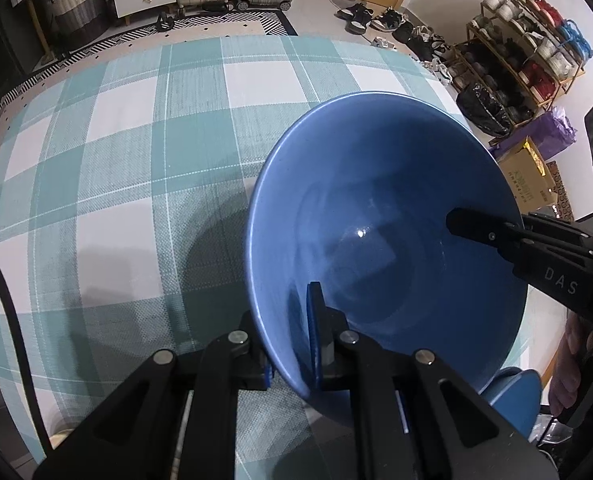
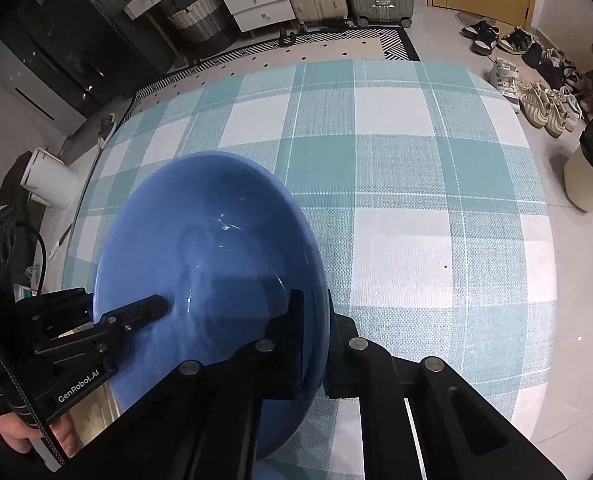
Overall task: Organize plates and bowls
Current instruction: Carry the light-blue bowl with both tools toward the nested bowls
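My left gripper (image 1: 292,364) is clamped on the near rim of the bowl (image 1: 376,208); my right gripper (image 2: 316,344) pinches its opposite rim, one finger inside.

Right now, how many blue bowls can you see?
2. The big blue bowl is pinched at its rim by both the left gripper and right gripper. A second blue dish peeks out beneath it, mostly hidden; more may be underneath.

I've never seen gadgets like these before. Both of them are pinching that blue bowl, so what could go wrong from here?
The left gripper and right gripper each pinch only the thin rim of the blue bowl. If the hands move unevenly, it may twist, slip out, and drop onto the checked tablecloth.
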`<state>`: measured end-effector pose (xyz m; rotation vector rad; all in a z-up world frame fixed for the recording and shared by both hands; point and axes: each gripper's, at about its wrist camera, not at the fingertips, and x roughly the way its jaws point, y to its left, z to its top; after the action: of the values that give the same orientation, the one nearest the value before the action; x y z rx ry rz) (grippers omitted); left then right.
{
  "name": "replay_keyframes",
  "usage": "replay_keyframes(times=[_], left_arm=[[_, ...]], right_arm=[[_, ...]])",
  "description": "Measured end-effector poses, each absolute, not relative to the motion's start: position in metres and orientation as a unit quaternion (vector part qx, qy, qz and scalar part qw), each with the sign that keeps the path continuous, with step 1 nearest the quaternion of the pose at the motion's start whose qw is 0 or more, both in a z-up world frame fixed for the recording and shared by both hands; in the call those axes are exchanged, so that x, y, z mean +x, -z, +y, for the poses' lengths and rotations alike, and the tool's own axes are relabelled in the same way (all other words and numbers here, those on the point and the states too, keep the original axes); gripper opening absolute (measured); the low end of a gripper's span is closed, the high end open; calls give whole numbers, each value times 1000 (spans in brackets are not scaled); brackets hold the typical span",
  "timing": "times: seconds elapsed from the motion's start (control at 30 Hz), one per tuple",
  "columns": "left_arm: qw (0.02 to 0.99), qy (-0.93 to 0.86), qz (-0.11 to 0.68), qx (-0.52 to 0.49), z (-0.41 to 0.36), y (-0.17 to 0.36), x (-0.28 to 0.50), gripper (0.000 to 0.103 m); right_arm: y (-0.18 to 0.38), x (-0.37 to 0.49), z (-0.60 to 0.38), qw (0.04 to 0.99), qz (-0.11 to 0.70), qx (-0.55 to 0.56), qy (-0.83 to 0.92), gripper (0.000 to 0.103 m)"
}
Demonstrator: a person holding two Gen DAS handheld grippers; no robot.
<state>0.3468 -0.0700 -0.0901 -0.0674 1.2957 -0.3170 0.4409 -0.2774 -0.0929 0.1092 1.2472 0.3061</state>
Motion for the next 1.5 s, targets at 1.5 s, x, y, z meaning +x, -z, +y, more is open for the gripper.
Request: replay_keyframes(times=[1.5], left_arm=[[824, 159, 544, 2, -74, -15, 229, 11]], right_arm=[[-40, 302, -284, 854, 495, 63, -146, 7]])
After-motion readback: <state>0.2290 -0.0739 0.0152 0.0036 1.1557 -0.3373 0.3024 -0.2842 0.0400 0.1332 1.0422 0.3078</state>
